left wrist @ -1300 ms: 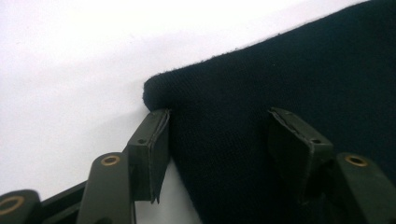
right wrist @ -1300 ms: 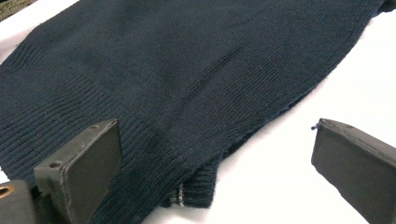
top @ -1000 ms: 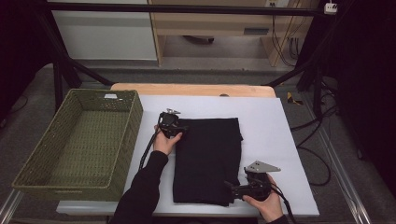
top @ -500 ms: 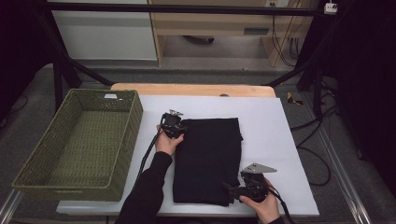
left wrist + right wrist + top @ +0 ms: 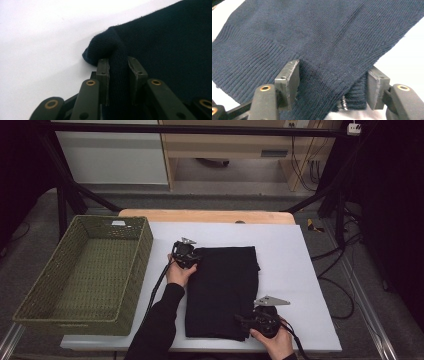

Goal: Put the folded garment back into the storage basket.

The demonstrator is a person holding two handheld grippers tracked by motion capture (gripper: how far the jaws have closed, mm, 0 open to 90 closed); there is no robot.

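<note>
A dark navy knit garment [image 5: 222, 290] lies folded flat on the white table [image 5: 290, 270]. My left gripper [image 5: 195, 257] is at its far left corner. In the left gripper view the jaws [image 5: 118, 62] have just been closing and are shut on a raised fold of the knit [image 5: 175, 37]. My right gripper [image 5: 242, 321] is at the garment's near edge, toward the right. In the right gripper view its jaws [image 5: 332, 75] have just been closing. They stand apart with the ribbed hem [image 5: 312, 30] between them, and the cloth is not pinched.
A green woven basket [image 5: 145, 245] stands on the left of the table, beside the left hand. Bare white tabletop lies to the right of the garment. A wooden strip [image 5: 210, 216] runs along the table's far edge, with cables on the floor to the right.
The right gripper has shifted slightly at the garment's near edge. The left hand and the garment keep their places.
</note>
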